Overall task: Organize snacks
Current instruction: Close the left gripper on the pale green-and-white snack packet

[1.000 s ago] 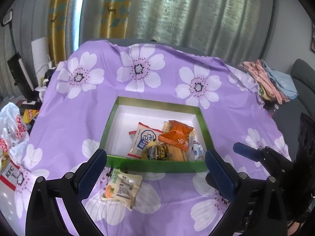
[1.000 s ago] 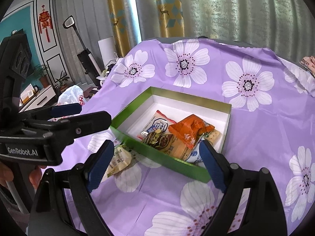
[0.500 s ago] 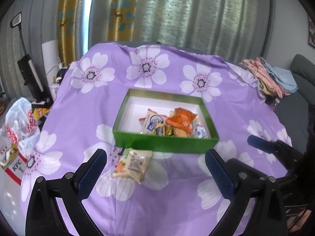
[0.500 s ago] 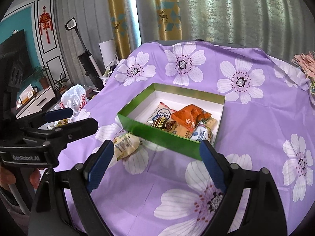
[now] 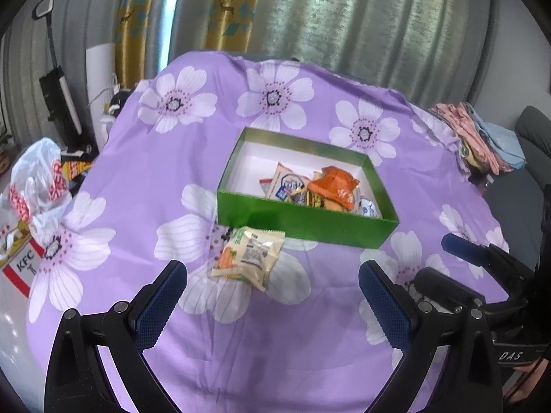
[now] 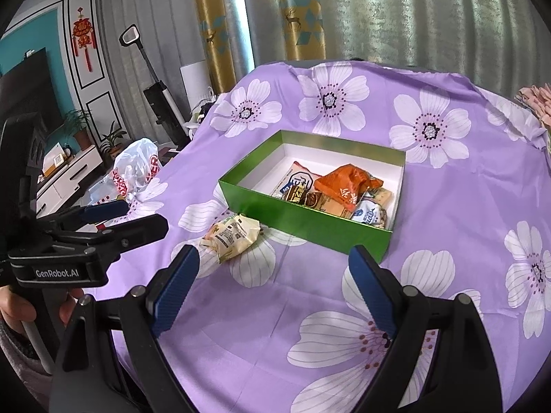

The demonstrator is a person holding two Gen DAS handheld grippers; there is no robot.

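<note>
1. Purple flower-printed cloth surface (image 5: 144,179): carries everything.
2. Green rectangular cardboard box (image 5: 303,218): holds several snack packets.
3. Left gripper (image 5: 272,296), right gripper (image 6: 272,289): jaws wide, empty.
4. Cream crinkled snack packet (image 5: 249,256): just outside the box; I'd pinch its middle, lift clear over the wall.

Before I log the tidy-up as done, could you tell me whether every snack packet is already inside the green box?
No, one cream snack packet lies on the purple cloth just outside the green box.
</note>
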